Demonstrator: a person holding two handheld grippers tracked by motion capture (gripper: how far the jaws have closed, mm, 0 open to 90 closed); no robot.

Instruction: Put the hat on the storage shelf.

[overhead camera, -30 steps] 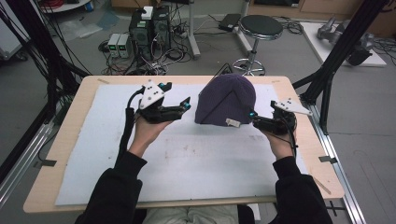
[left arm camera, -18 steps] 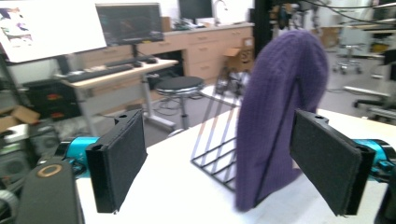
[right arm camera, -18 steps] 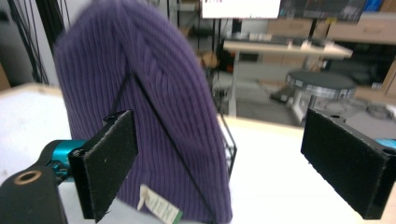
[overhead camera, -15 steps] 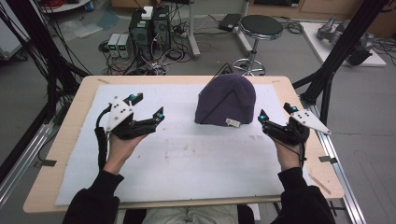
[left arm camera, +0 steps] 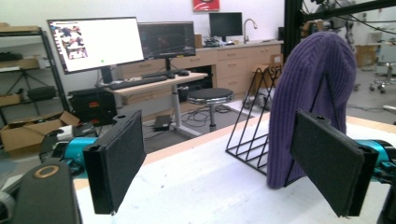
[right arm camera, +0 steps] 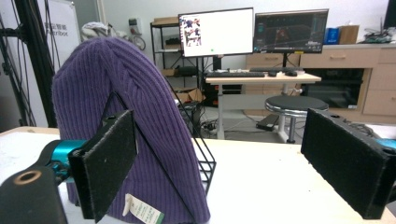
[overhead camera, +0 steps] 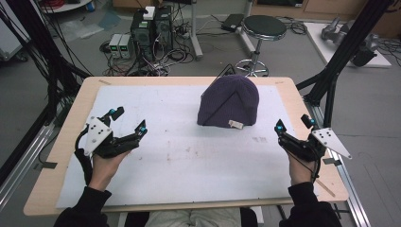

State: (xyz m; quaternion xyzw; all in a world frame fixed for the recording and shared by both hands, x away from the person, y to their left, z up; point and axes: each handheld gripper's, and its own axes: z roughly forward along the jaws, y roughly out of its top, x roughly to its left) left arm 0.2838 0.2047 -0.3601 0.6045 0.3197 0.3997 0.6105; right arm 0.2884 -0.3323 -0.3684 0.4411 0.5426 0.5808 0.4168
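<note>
Over at the far left of the purple beanie (overhead camera: 229,101), left tongs (overhead camera: 129,118) hovering low above the white mat (overhead camera: 179,156), gripped in the left hand (overhead camera: 105,165), jaws spread wide with nothing between them. Well apart from the beanie, pointing roughly toward it across the bare mat. Seen along those same tongs in the left gripper view, two black padded jaws standing open, the beanie (left arm camera: 310,98) rising behind the right-hand one, draped over a black wire rack (left arm camera: 252,126) whose triangular loops poke out on the side away from the jaw. Now to the landmark itself: beanie sitting upright toward the far side of the counter (overhead camera: 80,101), a little right of centre, on the mat, ribbed knit pulled down over the rack, small pale tag (overhead camera: 235,124) at the near hem. Thin black wire line showing against the front of the knit. Moving right of the beanie: right tongs (overhead camera: 293,124) held in the right hand (overhead camera: 300,170) near the counter's right edge, jaws likewise parted and empty, close beside the beanie but not touching. In the right gripper view, beanie (right arm camera: 126,121) looming large behind the left-hand jaw, tag (right arm camera: 144,211) dangling at the bottom, rack wires (right arm camera: 201,154) jutting out toward the open gap.
</note>
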